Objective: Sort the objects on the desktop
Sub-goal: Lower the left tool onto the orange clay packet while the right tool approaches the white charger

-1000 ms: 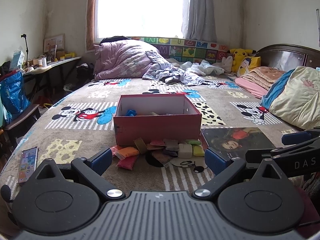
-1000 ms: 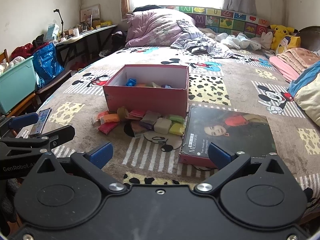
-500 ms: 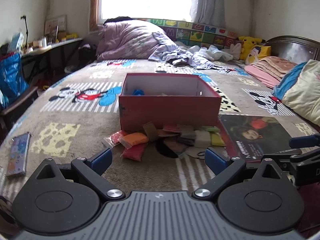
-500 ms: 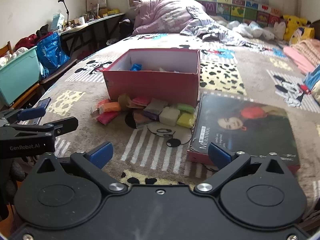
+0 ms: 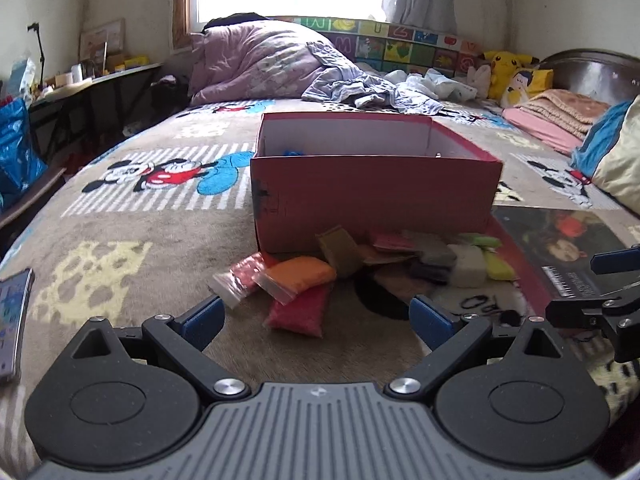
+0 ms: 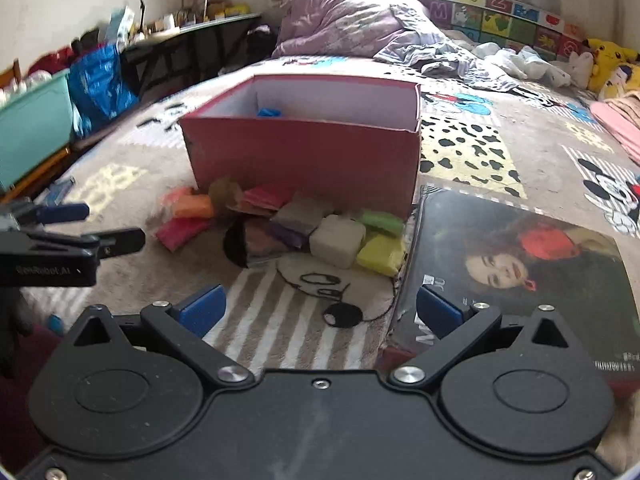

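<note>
A red open box (image 5: 372, 196) stands on the bed; it also shows in the right wrist view (image 6: 308, 156), with a blue piece (image 6: 269, 112) inside. Several small clay packets lie in front of it: orange (image 5: 298, 274), red (image 5: 296, 312), white (image 6: 337, 240), yellow (image 6: 380, 256), green (image 6: 382, 220). My left gripper (image 5: 316, 320) is open and empty, low over the red packet. My right gripper (image 6: 320, 310) is open and empty, just short of the white and yellow packets. A magazine (image 6: 516, 272) lies right of the packets.
A phone (image 5: 12, 320) lies at the bed's left edge. A purple quilt (image 5: 256, 64) and clothes are piled behind the box, pillows and plush toys (image 5: 508, 72) to the right. A teal bin (image 6: 32, 132) and blue bag (image 6: 100, 80) stand left of the bed.
Both grippers have moved forward and lower toward the packets and the box, which now look larger. Both stay open and empty.
</note>
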A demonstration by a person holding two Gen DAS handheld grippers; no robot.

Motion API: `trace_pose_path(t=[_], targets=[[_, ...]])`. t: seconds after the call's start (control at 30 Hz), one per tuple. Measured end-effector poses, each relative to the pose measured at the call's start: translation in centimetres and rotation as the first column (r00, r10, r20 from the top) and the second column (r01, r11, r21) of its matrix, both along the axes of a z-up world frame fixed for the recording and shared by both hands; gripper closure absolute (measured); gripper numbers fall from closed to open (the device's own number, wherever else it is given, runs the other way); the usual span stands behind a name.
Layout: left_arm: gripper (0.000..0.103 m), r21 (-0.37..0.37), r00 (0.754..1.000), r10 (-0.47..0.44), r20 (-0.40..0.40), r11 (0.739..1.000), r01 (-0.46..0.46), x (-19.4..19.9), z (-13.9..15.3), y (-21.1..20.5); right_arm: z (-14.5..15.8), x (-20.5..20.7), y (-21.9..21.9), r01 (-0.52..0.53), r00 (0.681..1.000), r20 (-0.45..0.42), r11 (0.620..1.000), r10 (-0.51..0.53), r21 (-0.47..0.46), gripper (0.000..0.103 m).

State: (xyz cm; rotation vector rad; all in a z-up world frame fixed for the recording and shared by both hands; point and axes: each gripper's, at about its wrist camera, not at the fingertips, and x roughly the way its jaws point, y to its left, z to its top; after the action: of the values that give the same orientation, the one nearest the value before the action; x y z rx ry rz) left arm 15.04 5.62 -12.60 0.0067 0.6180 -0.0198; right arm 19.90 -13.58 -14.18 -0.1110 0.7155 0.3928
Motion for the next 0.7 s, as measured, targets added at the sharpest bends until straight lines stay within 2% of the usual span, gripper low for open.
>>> trace_pose_path(t=[0.27,0.33,0.4,0.47,0.7], targets=[[0.004,-0.026,0.999,-0.030,-0.034,0.999,0.029,4.0,-1.9,1.6,-1.9,3.4,0.7,-0.033,0.999,-0.007,0.999,0.033,0.030,0.001],[0.010,-0.018,0.999,-0.042,-0.030,0.999,0.042,4.7,-2.2,1.8,-2.4,4.3,0.9,-0.039,0.999,-0.001,0.999,0.039,0.026,0.001],[0.024,-0.012,0.998,-0.065,-0.028,0.998,0.064,5.4,-2.5,2.0,-2.8,5.1,1.2,-0.049,0.999,0.008,0.999,0.049,0.024,0.001],[0.033,-0.009,0.996,-0.083,-0.036,0.997,0.083,6.3,-2.9,2.3,-3.1,5.9,1.6,-0.069,0.998,0.016,0.998,0.069,0.006,0.002],[0.034,0.080,0.980,-0.187,-0.064,0.978,0.192,8.7,-3.7,2.5,-4.2,7.8,2.9,-0.148,0.987,0.050,0.985,0.152,-0.089,0.003]])
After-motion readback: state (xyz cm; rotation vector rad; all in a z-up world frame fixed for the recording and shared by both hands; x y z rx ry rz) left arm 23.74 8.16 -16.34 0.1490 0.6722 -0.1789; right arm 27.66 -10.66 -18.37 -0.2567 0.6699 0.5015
